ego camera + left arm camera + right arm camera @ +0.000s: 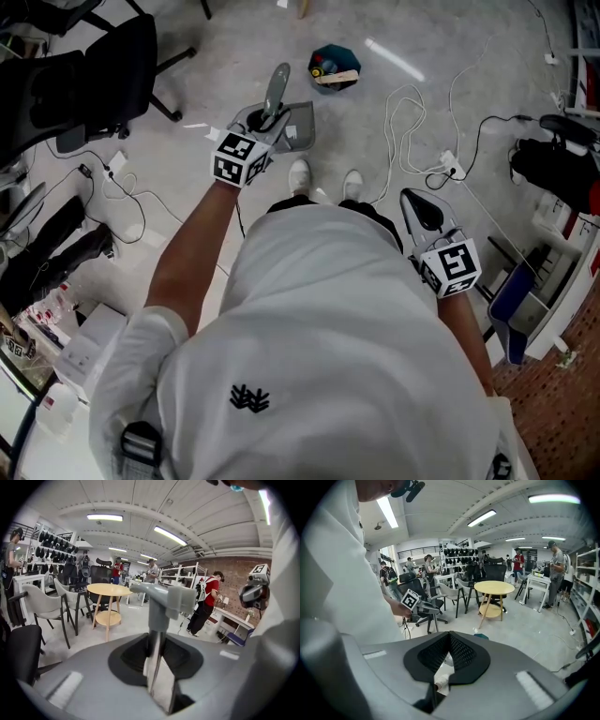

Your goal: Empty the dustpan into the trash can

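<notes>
1. The dustpan (298, 129) was found in front of the person's shoes (300, 174). It was gripped by its handle (277, 86) in the left tongs (264, 122) and appeared to be carried above the floor (234, 56).
2. In the left gripper view, the left tongs were seen pinching the handle. This was a smooth grey stem with a shiny face, rising between the dark pads to a blocky grey cap.
3. The right tongs (419, 208) were pressed together with nothing between them. They were held low at the person's right side, well apart from the dustpan.
4. The trash can (335, 67) was set on the floor ahead of the dustpan and slightly to its right, near it but not touching. It was a small, dark teal, many-sided bin with an open top. Some rubbish and a pale flat piece could be made out inside.
5. The handle's long axis ran away from the person, just to the left of the can. The pan's flat grey tray lay on the right of the tongs, the side nearer the can.
6. The left hand was judged much the nearer. The coming move was judged to call for the pan to be carried forward and rightward over the open rim, then tipped lip-down.
7. The pan looked like hard matte grey plastic, shallow and wedge-shaped. Whether anything lay in it could not be told.
8. The floor was pale and mottled, like concrete. White cables (412, 131) were looped just right of the can, where a foot might be caught.
</notes>
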### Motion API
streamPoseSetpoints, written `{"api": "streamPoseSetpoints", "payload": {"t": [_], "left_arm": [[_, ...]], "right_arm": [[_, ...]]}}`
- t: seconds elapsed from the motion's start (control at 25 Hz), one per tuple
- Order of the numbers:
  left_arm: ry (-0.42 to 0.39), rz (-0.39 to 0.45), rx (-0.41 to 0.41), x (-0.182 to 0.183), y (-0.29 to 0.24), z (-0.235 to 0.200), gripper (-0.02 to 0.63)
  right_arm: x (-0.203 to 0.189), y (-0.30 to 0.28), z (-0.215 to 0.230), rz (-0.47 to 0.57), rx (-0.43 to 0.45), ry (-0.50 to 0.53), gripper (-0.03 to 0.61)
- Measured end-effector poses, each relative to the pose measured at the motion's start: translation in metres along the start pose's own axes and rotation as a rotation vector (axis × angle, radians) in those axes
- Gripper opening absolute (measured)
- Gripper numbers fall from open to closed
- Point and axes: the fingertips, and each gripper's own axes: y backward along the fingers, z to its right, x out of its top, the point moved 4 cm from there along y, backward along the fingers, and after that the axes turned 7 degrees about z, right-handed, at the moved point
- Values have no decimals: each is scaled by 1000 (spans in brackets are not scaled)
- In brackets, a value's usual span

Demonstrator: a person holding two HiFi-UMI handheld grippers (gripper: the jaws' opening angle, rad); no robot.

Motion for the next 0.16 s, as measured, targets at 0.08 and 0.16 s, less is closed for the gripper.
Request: {"api": "streamPoseSetpoints", "payload": {"t": [0.08, 0.16], "left_arm": [[-11, -4, -14, 1, 2, 1, 133], [-21, -6, -27, 1, 5, 3, 133]], "right_arm": [[2, -3, -2, 1, -1, 3, 2], [5, -6, -4, 2, -2, 6, 2]]}}
